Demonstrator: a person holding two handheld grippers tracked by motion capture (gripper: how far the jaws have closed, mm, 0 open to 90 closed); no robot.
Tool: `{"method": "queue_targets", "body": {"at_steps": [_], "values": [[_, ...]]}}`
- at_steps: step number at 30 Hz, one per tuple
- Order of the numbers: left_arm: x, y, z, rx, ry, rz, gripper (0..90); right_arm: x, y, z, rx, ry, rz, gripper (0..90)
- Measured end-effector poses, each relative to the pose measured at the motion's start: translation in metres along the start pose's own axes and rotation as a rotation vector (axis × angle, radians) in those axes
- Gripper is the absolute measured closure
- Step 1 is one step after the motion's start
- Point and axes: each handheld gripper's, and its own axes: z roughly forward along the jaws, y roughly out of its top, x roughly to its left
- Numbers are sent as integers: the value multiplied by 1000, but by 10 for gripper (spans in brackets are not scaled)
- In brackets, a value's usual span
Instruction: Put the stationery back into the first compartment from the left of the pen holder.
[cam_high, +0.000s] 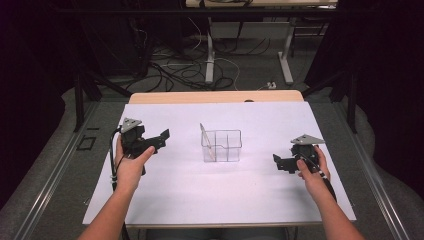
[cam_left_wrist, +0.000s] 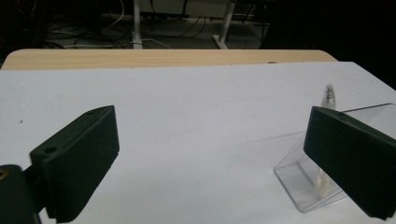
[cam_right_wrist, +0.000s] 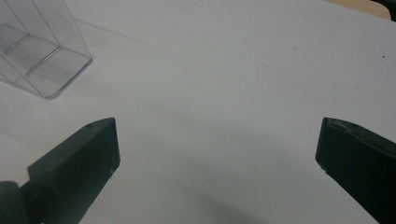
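A clear plastic box (cam_high: 222, 145) with inner dividers stands in the middle of the white table sheet (cam_high: 220, 195). A thin clear stick (cam_high: 207, 142) leans in its left compartment, its tip sticking out above the rim. My left gripper (cam_high: 159, 140) hovers to the left of the box, open and empty, jaws pointing at it. In the left gripper view the box (cam_left_wrist: 303, 179) and the stick (cam_left_wrist: 329, 95) show behind the right jaw. My right gripper (cam_high: 281, 163) is held to the right of the box, open and empty. The box corner (cam_right_wrist: 42, 60) appears in the right gripper view at upper left.
The white sheet covers a wooden table whose far edge (cam_high: 215, 96) shows beyond it. Behind the table lie floor cables (cam_high: 175, 70) and the legs of another desk (cam_high: 286, 60). Dark frame bars (cam_high: 79, 100) stand at both sides.
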Motion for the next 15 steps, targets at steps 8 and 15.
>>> {"method": "queue_targets", "body": {"at_steps": [8,15], "values": [[15,-17,-5,23,17,-3,3,1,0,0,1,0,4,0],[28,-32,-9,43,39,-2,5,0,0,0,2,-1,2,0]]}}
